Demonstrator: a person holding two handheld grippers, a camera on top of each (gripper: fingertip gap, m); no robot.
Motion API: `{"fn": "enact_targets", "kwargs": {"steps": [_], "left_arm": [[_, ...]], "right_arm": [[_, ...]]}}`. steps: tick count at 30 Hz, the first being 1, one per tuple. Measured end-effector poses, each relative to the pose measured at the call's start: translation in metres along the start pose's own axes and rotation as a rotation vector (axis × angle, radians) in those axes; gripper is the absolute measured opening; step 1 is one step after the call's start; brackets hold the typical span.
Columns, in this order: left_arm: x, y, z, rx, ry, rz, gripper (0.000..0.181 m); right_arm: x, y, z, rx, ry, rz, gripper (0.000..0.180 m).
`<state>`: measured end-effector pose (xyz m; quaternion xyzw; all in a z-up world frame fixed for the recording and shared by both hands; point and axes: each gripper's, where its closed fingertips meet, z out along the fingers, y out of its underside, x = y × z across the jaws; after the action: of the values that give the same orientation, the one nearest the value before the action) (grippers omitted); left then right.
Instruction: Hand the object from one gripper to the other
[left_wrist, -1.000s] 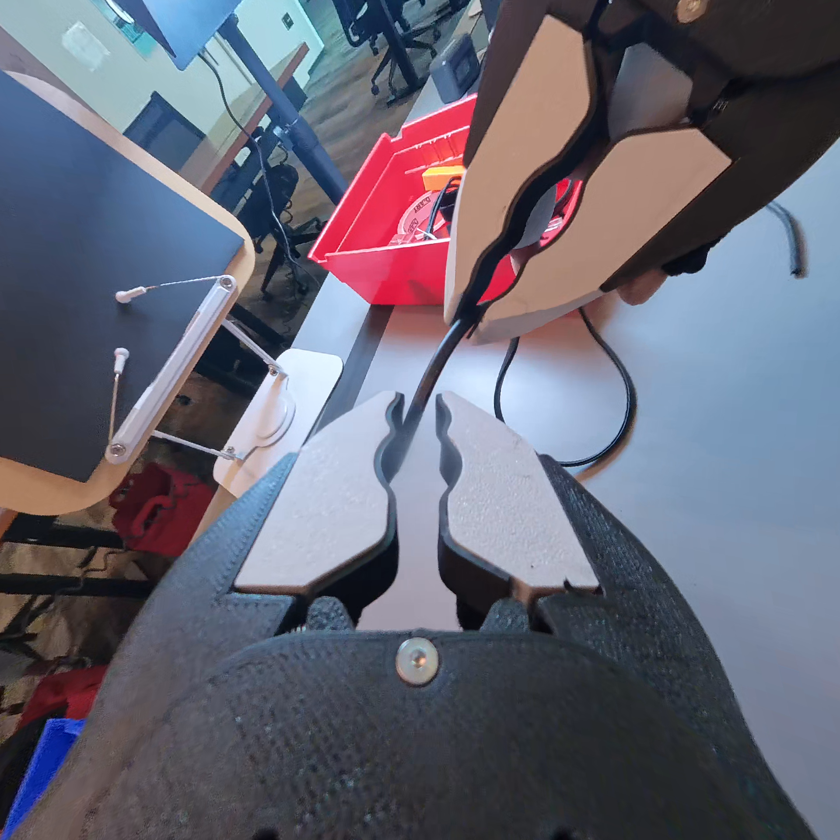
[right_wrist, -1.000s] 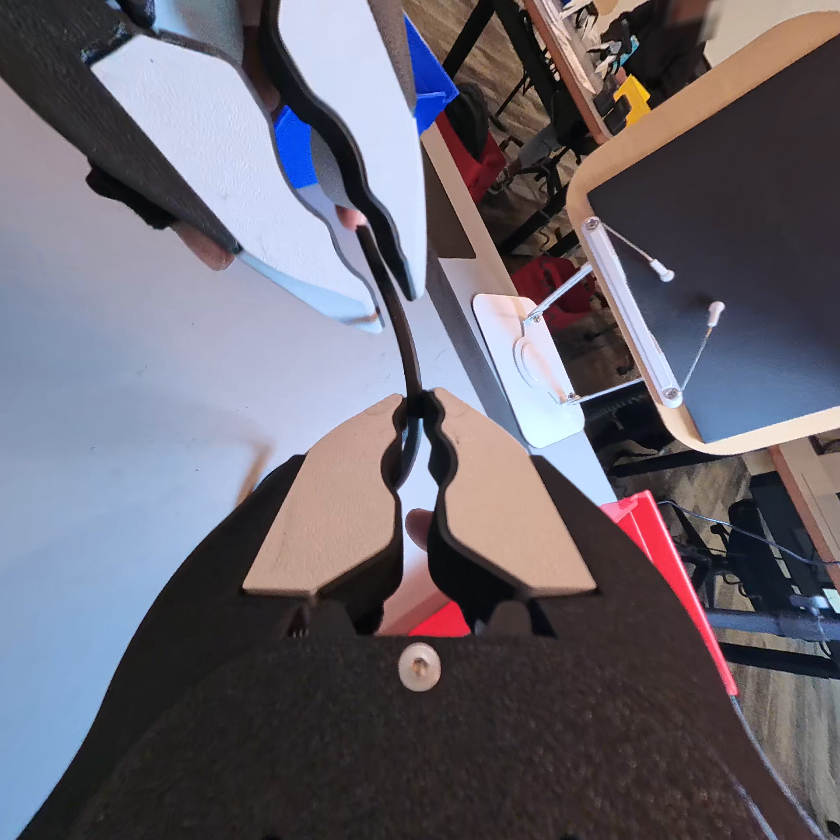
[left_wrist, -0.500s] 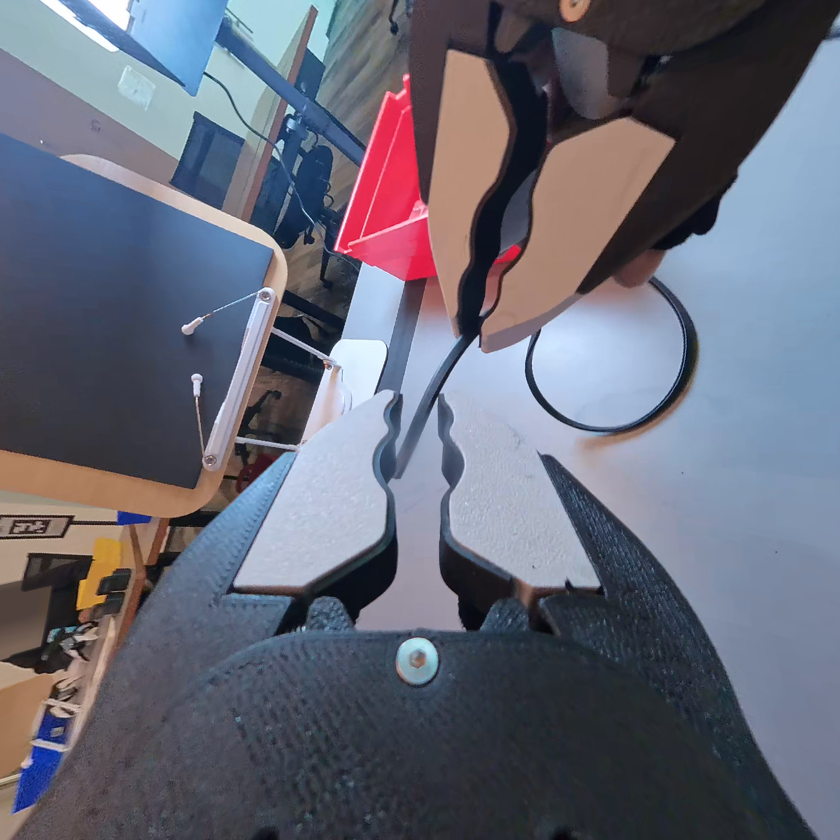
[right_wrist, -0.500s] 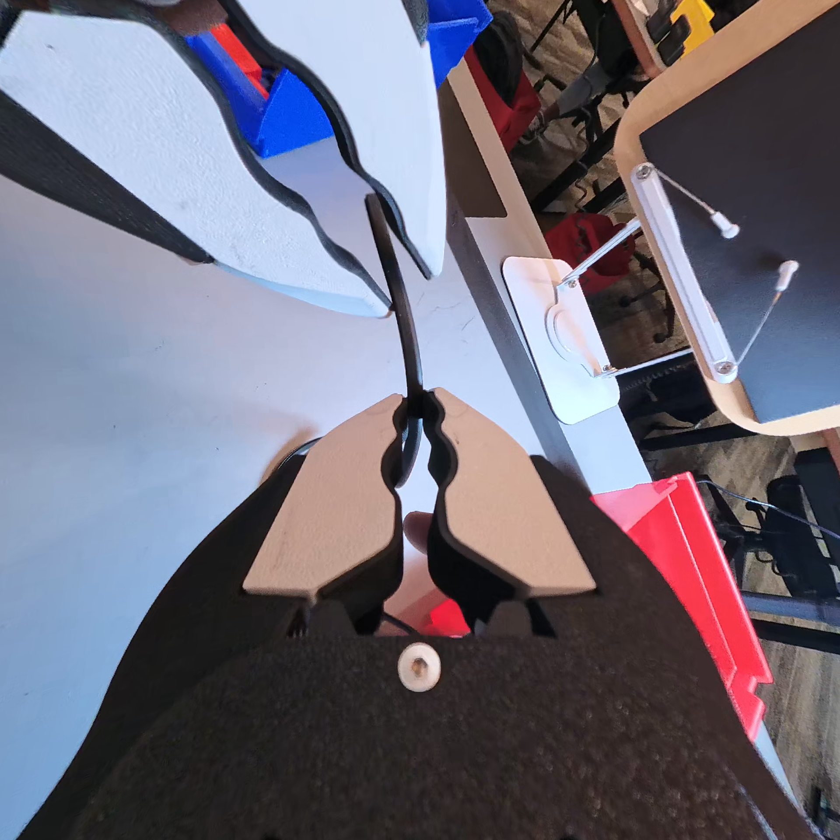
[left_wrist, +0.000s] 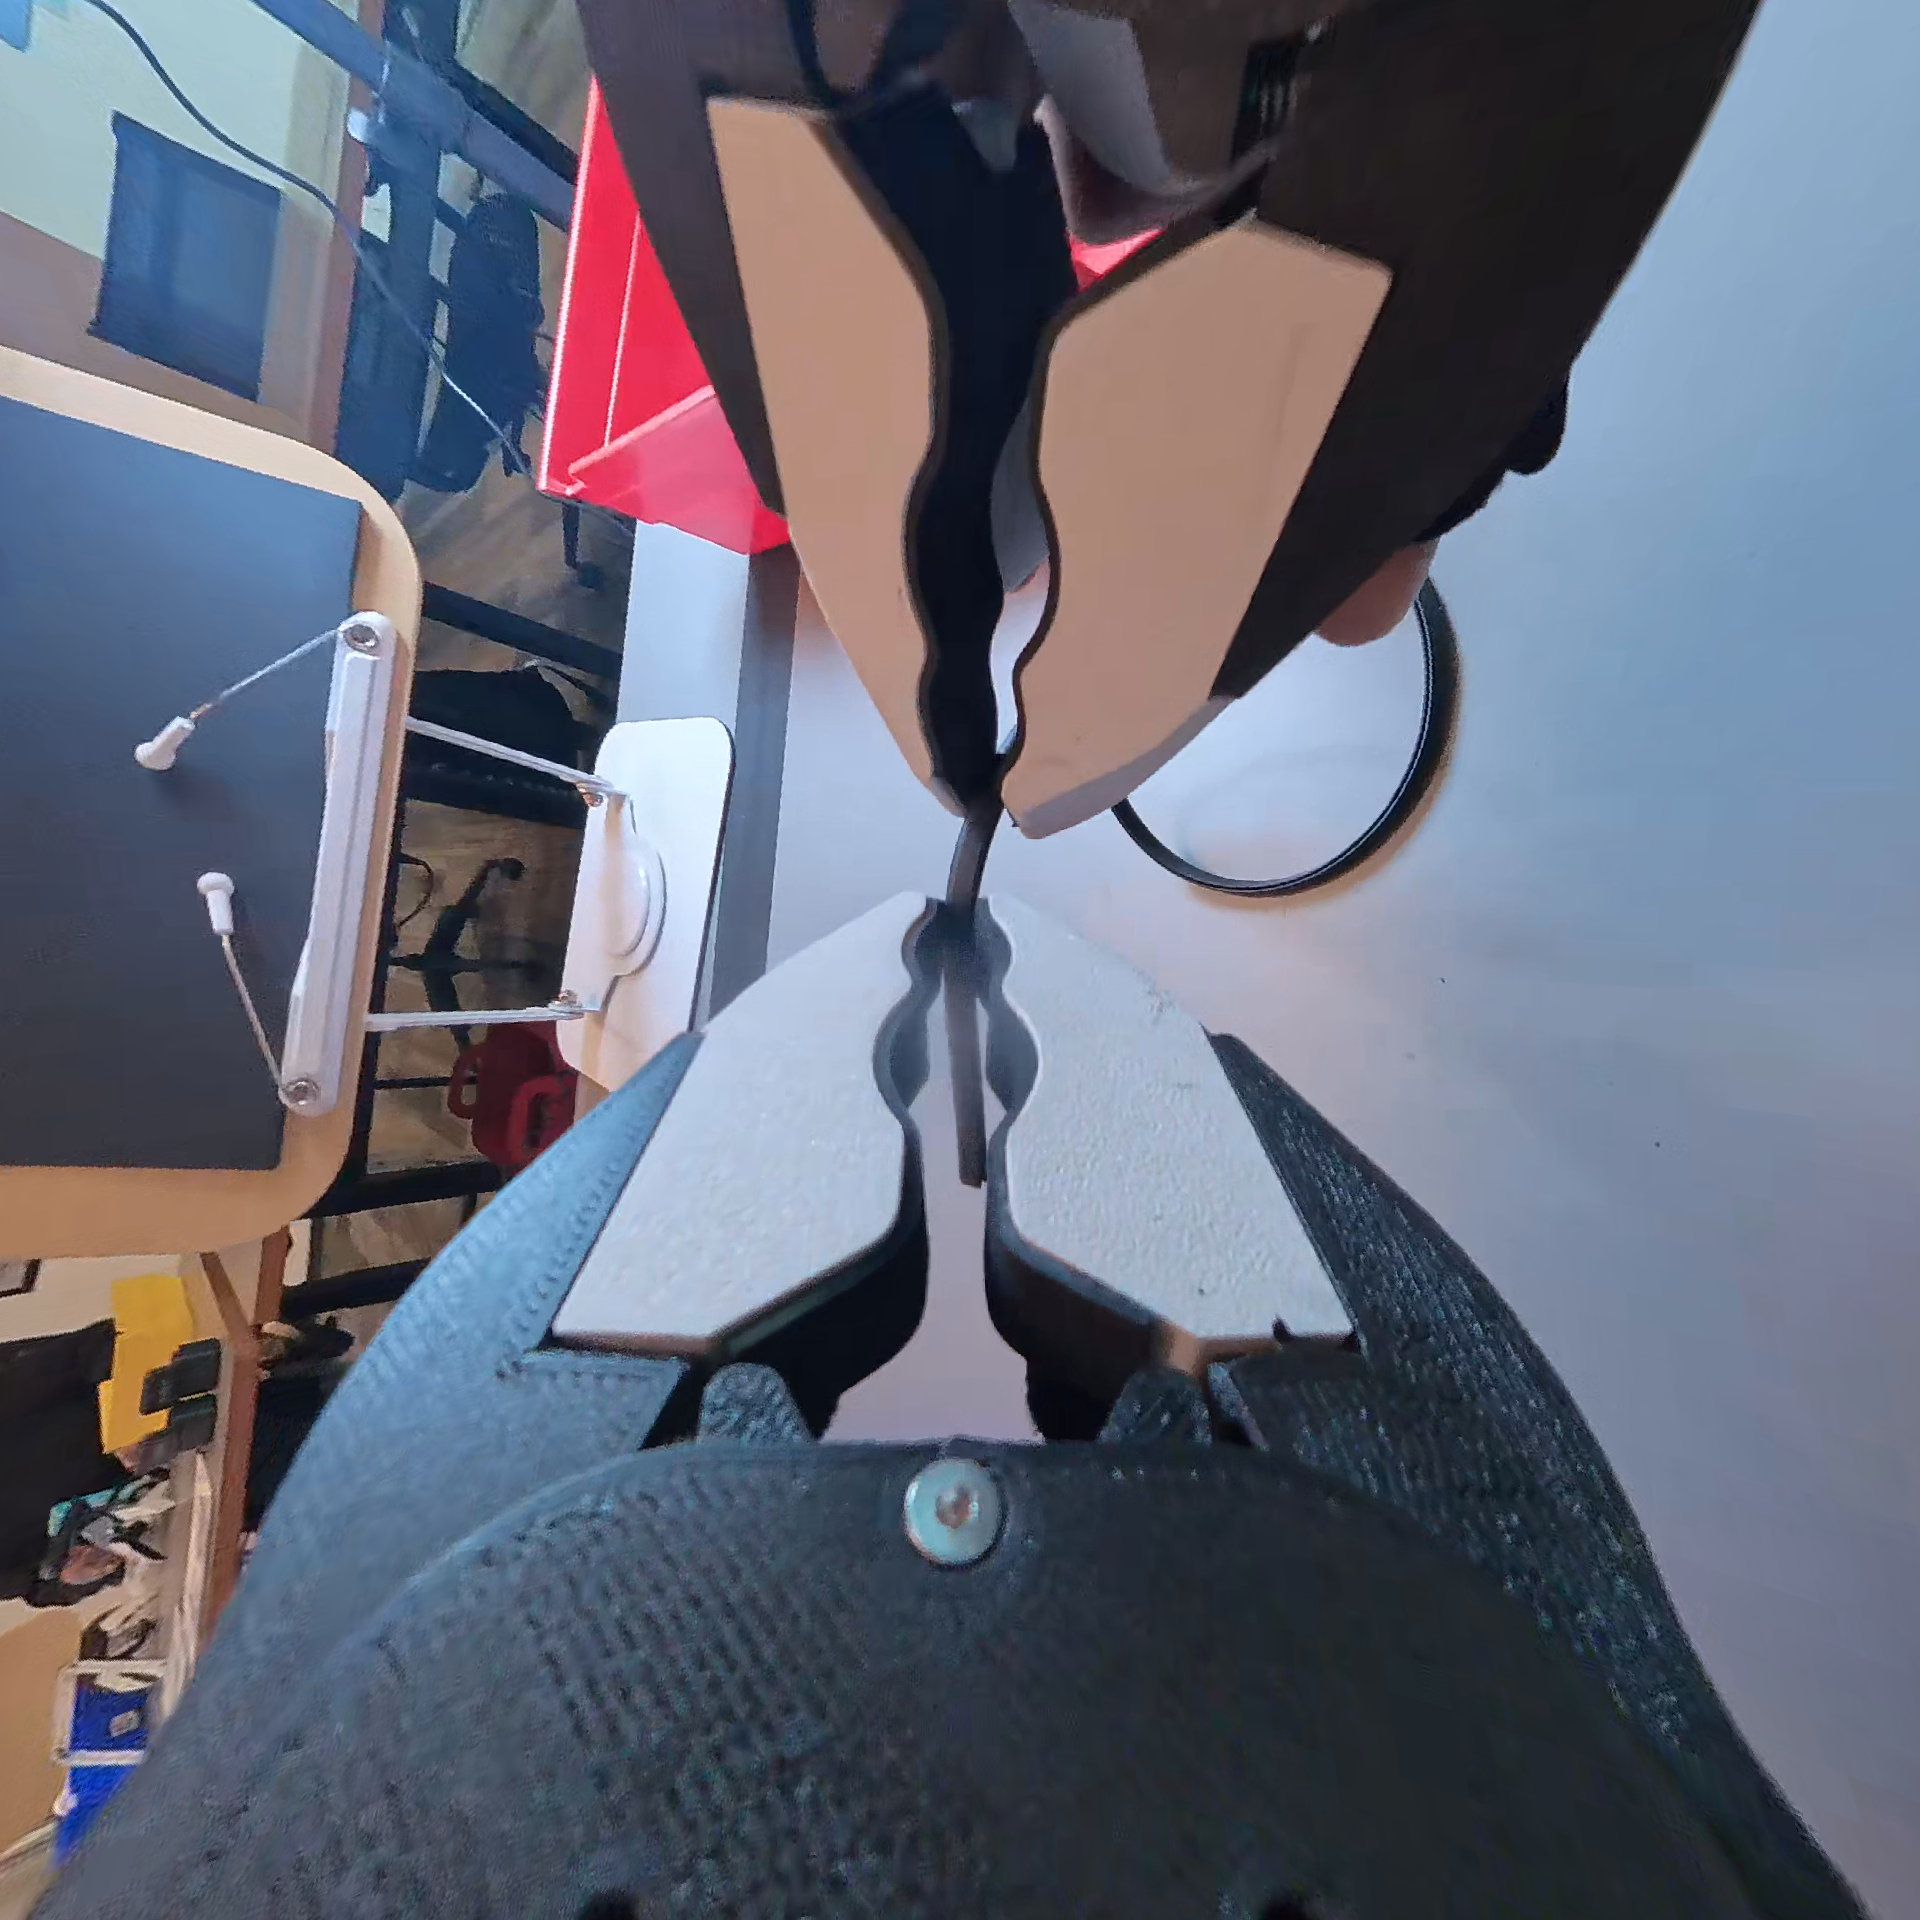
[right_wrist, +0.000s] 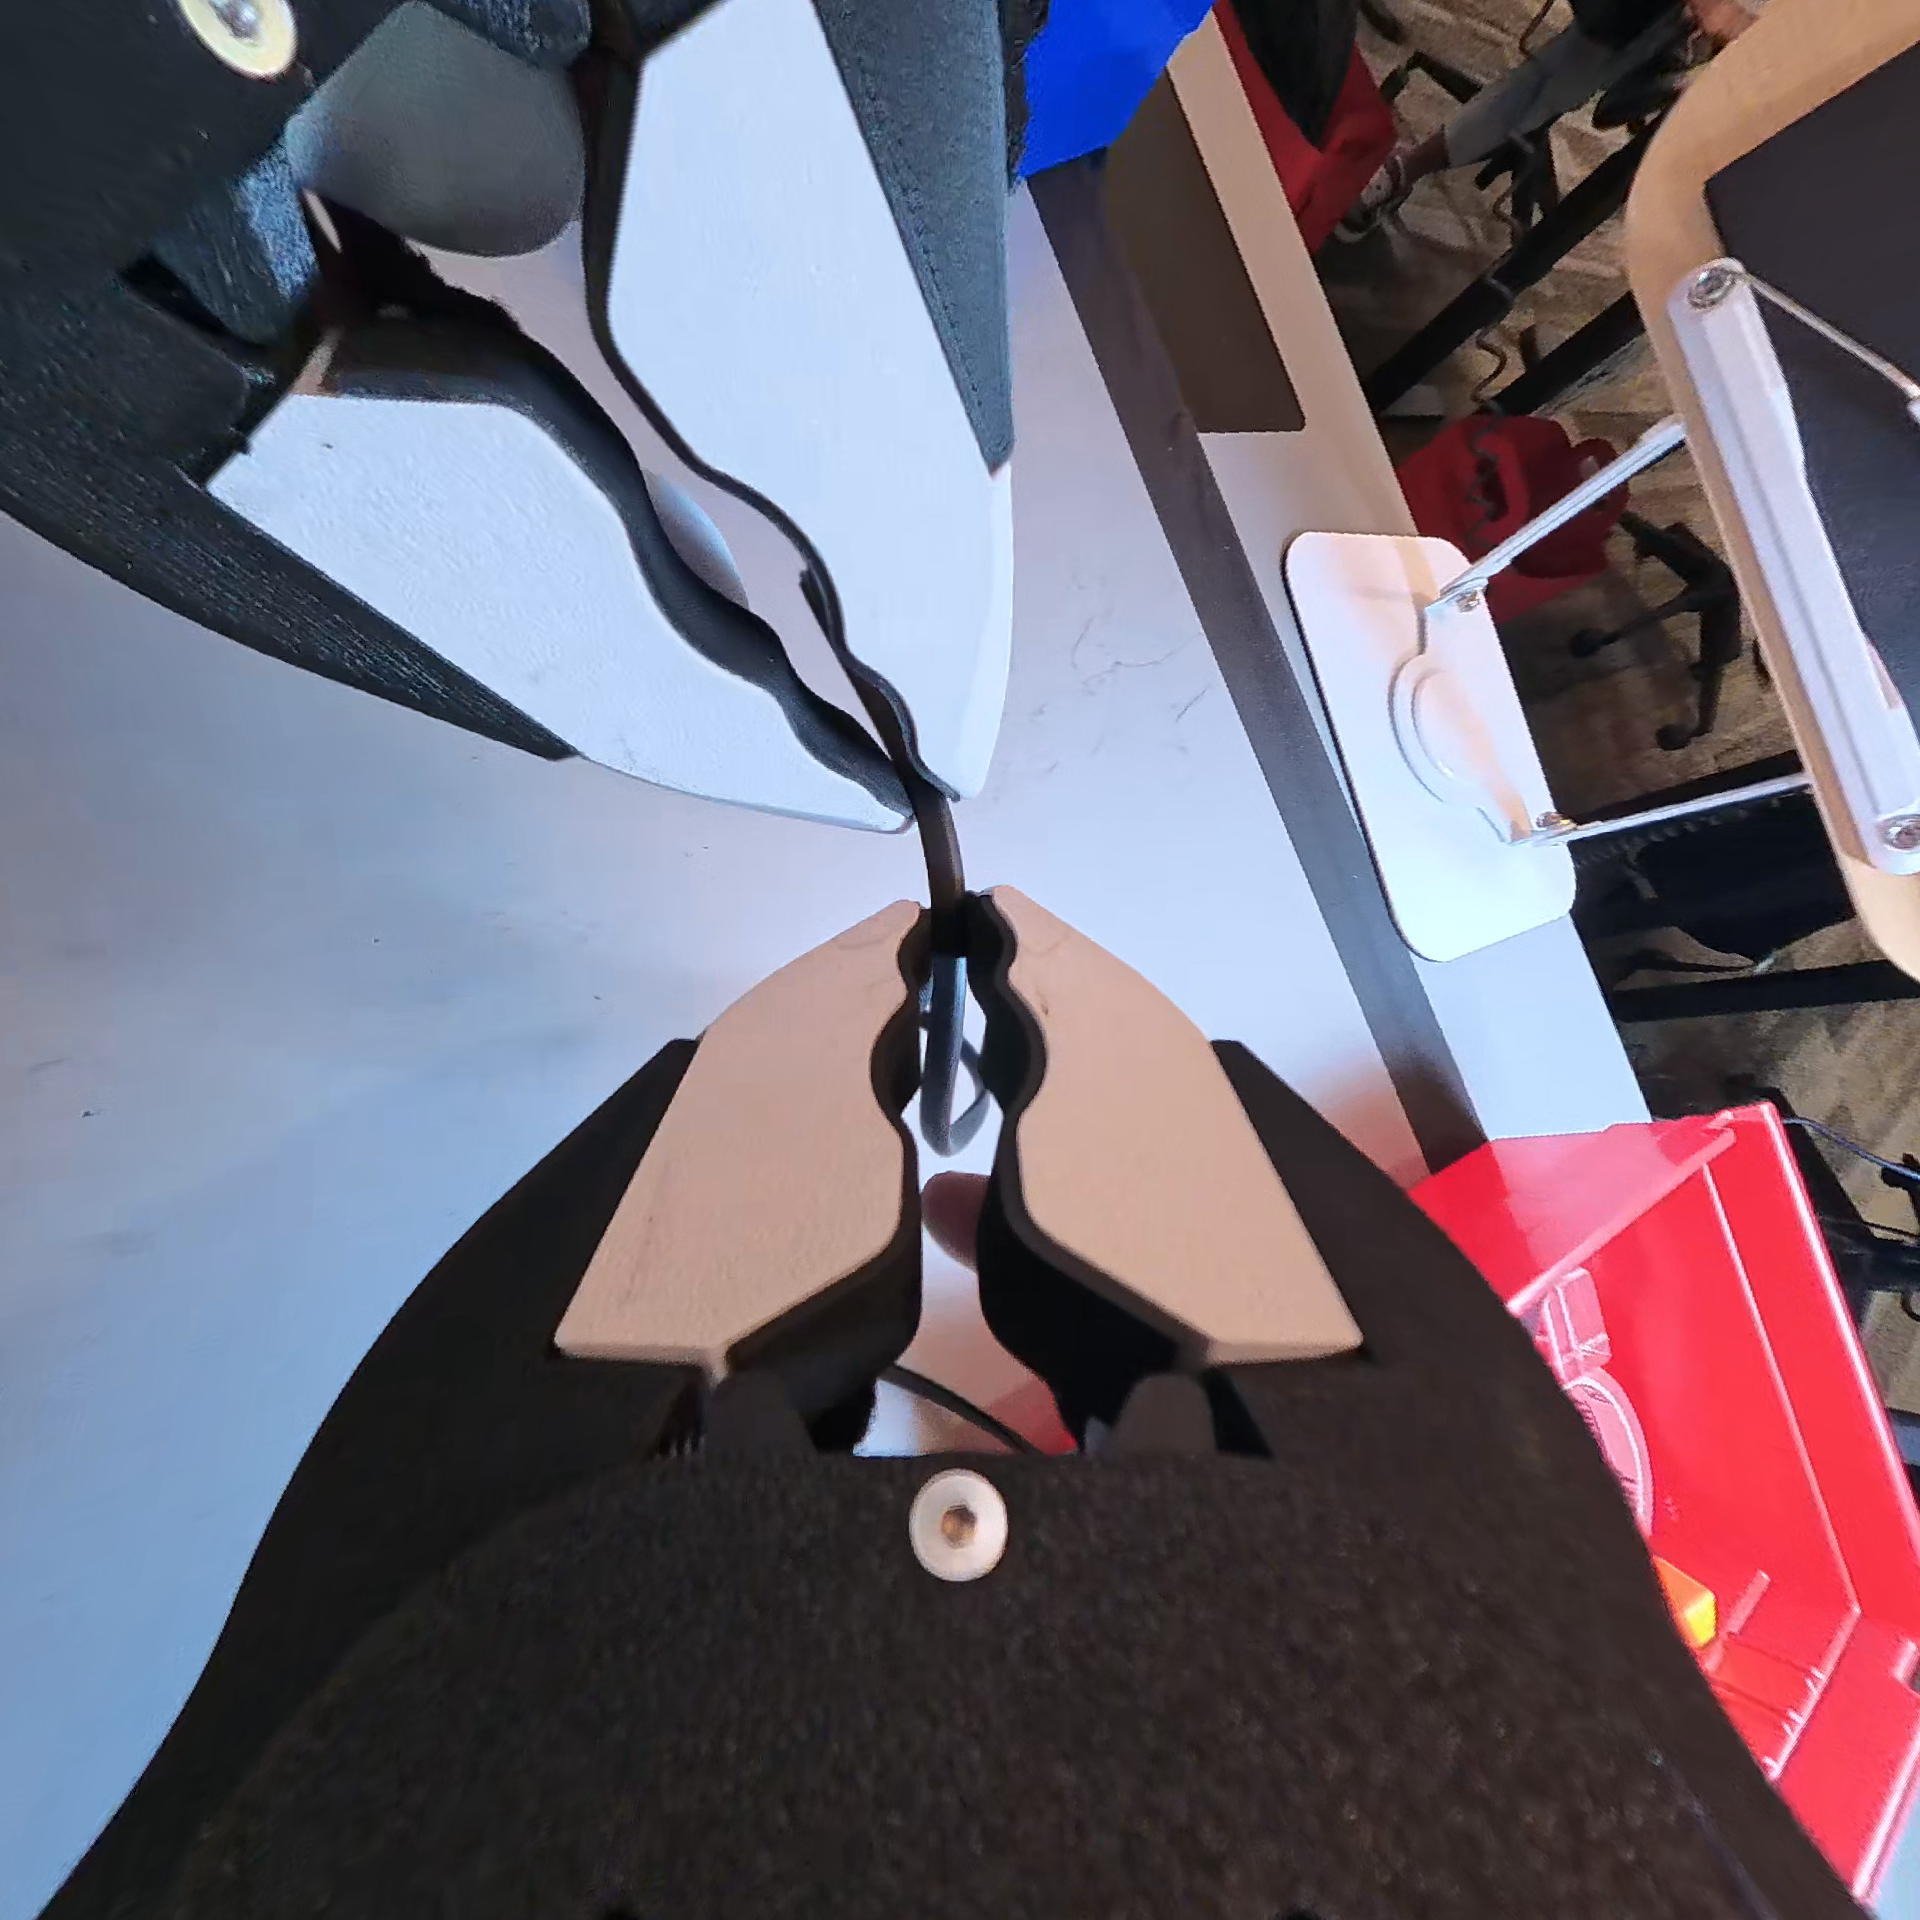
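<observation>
A thin black cable (left_wrist: 966, 852) runs between my two grippers, which face each other tip to tip above the grey table (left_wrist: 1610, 1143). My left gripper (left_wrist: 951, 914) is shut on the cable near its free end, which lies between the pads. My right gripper (right_wrist: 951, 914) is shut on the same cable (right_wrist: 943, 862). The right gripper shows at the top of the left wrist view (left_wrist: 977, 805), and the left gripper at the top of the right wrist view (right_wrist: 925, 800). The rest of the cable loops on the table (left_wrist: 1439, 727).
A red bin (left_wrist: 644, 416) stands on the table behind the right gripper and also shows in the right wrist view (right_wrist: 1714, 1299). A white stand plate (left_wrist: 665, 831) sits at the table's edge. A black board with a wooden rim (left_wrist: 156, 779) stands beyond it. A blue bin (right_wrist: 1101, 62) is behind the left gripper. Less than 4 cm separates the two grippers' tips.
My left gripper has moved forward over the cable's free end and closed on it. The two grippers are now closer, almost tip to tip. The right gripper has kept its hold.
</observation>
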<state>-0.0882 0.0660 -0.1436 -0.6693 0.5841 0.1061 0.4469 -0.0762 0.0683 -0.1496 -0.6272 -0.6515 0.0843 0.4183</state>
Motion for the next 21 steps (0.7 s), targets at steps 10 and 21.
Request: {"fn": "enact_targets", "kwargs": {"steps": [10,21], "left_arm": [[-0.018,0.002,-0.010,0.139,0.081,-0.292,0.005],[-0.028,0.008,-0.016,0.272,0.322,-0.789,0.005]], "right_arm": [[0.020,-0.018,-0.010,0.149,0.104,-0.032,0.022],[0.042,-0.031,-0.010,0.220,0.532,-0.458,0.015]]}}
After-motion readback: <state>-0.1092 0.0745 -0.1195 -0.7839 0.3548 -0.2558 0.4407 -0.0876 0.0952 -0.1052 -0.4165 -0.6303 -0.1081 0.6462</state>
